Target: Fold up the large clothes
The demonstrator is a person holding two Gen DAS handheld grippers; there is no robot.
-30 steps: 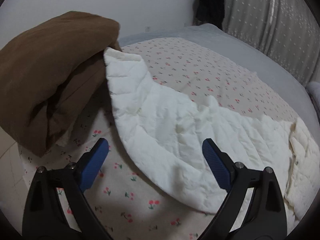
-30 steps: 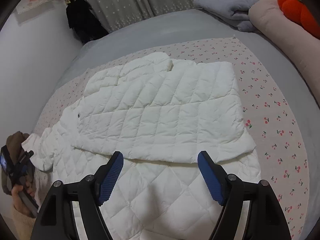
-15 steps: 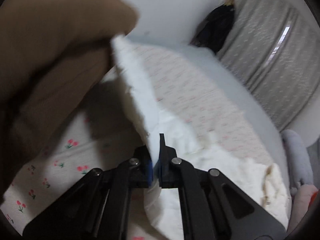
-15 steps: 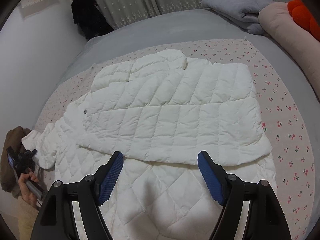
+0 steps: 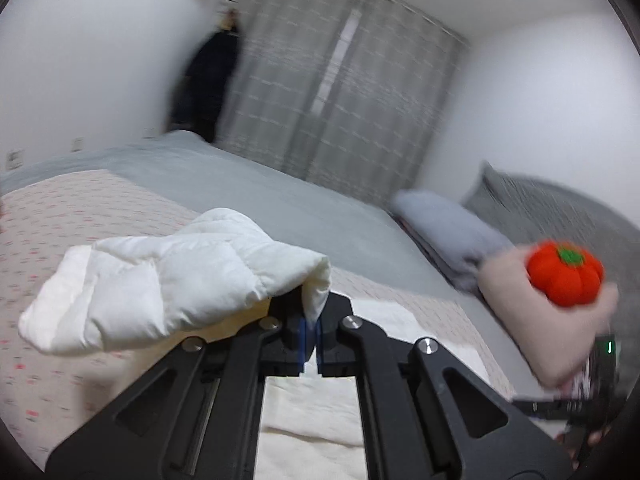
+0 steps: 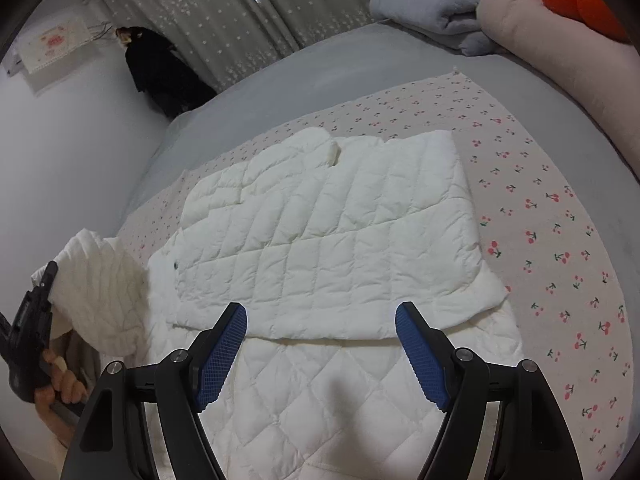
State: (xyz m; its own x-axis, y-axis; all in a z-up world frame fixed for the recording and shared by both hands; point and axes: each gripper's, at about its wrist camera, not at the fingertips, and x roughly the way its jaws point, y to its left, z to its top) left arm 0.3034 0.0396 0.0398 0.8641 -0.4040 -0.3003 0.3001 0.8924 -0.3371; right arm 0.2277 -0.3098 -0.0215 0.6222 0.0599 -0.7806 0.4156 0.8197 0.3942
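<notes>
A white quilted jacket [image 6: 328, 240] lies spread on the cherry-print sheet [image 6: 560, 240], its upper half folded over its lower half. My left gripper [image 5: 310, 336] is shut on the jacket's sleeve [image 5: 160, 288] and holds it lifted above the bed. In the right wrist view the left gripper [image 6: 40, 292] shows at the far left with the raised sleeve [image 6: 100, 288] draped beside it. My right gripper [image 6: 320, 356] is open and empty, hovering over the jacket's near part.
A grey folded blanket [image 6: 436, 8], a pink pillow [image 6: 560, 48] and an orange plush pumpkin [image 5: 564, 276] lie at the head of the grey bed [image 6: 320, 80]. A dark garment [image 6: 160, 68] hangs by the curtains [image 6: 240, 8].
My left gripper closed on the sleeve, lifted it off the bed and swung toward the jacket's body. The right gripper stayed open and shifted only slightly.
</notes>
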